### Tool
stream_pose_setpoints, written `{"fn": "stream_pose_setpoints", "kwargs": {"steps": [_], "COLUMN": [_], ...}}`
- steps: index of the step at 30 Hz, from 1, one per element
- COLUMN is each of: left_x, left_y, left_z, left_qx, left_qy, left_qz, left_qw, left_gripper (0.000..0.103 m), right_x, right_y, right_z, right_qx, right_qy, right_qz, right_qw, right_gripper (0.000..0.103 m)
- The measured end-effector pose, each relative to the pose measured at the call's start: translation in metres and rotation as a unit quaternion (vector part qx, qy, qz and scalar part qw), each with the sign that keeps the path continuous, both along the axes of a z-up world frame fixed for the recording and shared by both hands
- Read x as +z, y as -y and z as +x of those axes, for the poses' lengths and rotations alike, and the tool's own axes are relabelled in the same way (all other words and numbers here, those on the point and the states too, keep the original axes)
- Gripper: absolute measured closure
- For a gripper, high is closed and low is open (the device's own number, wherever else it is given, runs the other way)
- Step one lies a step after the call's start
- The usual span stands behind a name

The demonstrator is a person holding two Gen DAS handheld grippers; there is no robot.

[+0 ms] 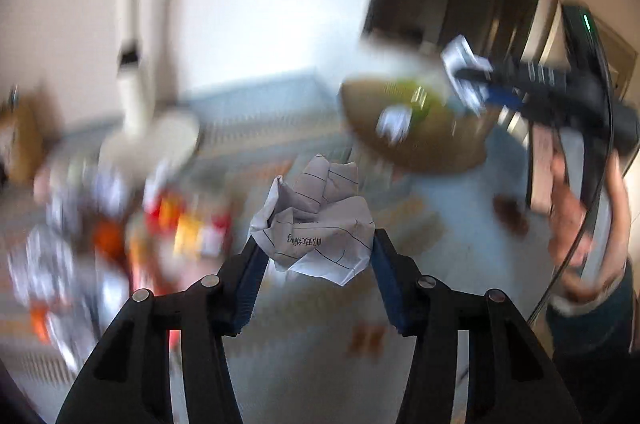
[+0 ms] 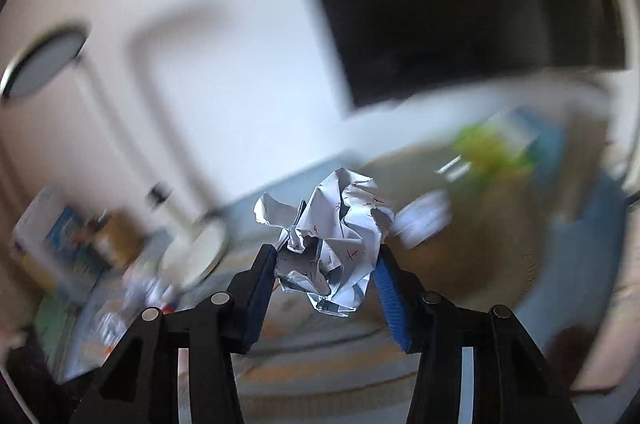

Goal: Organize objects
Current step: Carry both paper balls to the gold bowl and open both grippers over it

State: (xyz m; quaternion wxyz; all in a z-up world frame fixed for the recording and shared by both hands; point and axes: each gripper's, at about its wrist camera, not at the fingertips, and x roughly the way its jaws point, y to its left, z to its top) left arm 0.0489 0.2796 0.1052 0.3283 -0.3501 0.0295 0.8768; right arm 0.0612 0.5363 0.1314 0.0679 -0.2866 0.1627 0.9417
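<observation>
Both claws are clenched, each on its own wad of paper. The left gripper (image 1: pixel 316 256) pinches a crumpled ball of white lined paper with black handwriting (image 1: pixel 316 224) between its blue ribbed pads, and the wad sits up above the black fingers, clear of the table. The right gripper (image 2: pixel 328 264) grips a second crumpled ball of white paper marked with pen strokes (image 2: pixel 332 236) in the same way, its folds tighter and sharper. From the left-hand view the right gripper (image 1: pixel 472 79) shows again, hanging by a round tan bin with a pale rim (image 1: pixel 440 159), with its paper (image 1: pixel 464 71) at the tips and a person's hand (image 1: pixel 568 220) behind it on the handle.

These wads look almost weightless and soft. They give under pressure rather than resist, so a squeeze across the thickest part of the ball, as both claws have it now, seems the safest hold; a pinch on a loose flap, like the one sticking out at the left of the right-hand wad, would likely let the paper unfold or tear away. The surface is dry and matte, not slippery, and the ribbed pads should bite it well. Nothing here is fragile.

The rest is smeared by motion: a pale blue patterned tablecloth (image 1: pixel 472 248), a blurred heap of red, orange and white packets (image 1: pixel 120 236) to the left, and a white lamp base (image 1: pixel 160 139). The bin, which already holds something green and white, is my guess for where both wads belong.
</observation>
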Motion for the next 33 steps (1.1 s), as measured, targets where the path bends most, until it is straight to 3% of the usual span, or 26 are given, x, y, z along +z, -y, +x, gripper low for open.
{"fn": "stream_pose_setpoints", "kwargs": {"steps": [3,5,9,14,15,17,19,24,25,28,33], "left_x": [0.037,0.046,0.048,0.039,0.036,0.034,0.032,0.021,0.017,0.004,-0.005], "left_y": [-0.045,-0.070,-0.107,-0.102,-0.101,-0.102,-0.110,-0.147,-0.155,-0.169,-0.145], "left_z": [-0.028,-0.046,-0.059,-0.060,-0.061,-0.067,-0.074,-0.082,-0.084,-0.093,-0.102], "left_qx": [-0.016,-0.025,-0.033,-0.027,-0.023,-0.022,-0.025,-0.049,-0.051,-0.048,-0.034], "left_qy": [-0.020,-0.017,-0.019,-0.007,-0.002,0.006,0.016,0.030,0.030,0.039,0.069], "left_qz": [0.026,0.037,0.040,0.054,0.055,0.053,0.055,0.056,0.051,0.035,0.056], "left_qw": [0.9993,0.9989,0.9985,0.9981,0.9982,0.9984,0.9981,0.9968,0.9970,0.9975,0.9955], "left_gripper": [0.054,0.054,0.054,0.054,0.054,0.054,0.054,0.052,0.049,0.016,0.014], "right_x": [0.022,0.025,0.017,-0.002,-0.008,-0.021,-0.031,-0.035,-0.035,-0.035,-0.039], "right_y": [-0.034,-0.050,-0.068,-0.077,-0.079,-0.083,-0.089,-0.103,-0.105,-0.104,-0.096], "right_z": [0.009,0.010,0.010,-0.003,-0.005,-0.021,-0.027,-0.013,-0.010,-0.006,-0.010], "right_qx": [-0.060,-0.077,-0.092,-0.081,-0.080,-0.079,-0.088,-0.109,-0.108,-0.108,-0.094], "right_qy": [-0.014,-0.013,0.001,0.026,0.032,0.046,0.053,0.044,0.045,0.049,0.056], "right_qz": [0.012,0.006,0.006,0.010,0.006,-0.007,-0.024,-0.046,-0.048,-0.035,-0.005], "right_qw": [0.998,0.997,0.996,0.996,0.996,0.996,0.994,0.992,0.992,0.992,0.994], "right_gripper": [0.055,0.055,0.055,0.055,0.052,0.029,0.016,0.012,0.010,0.010,0.010]}}
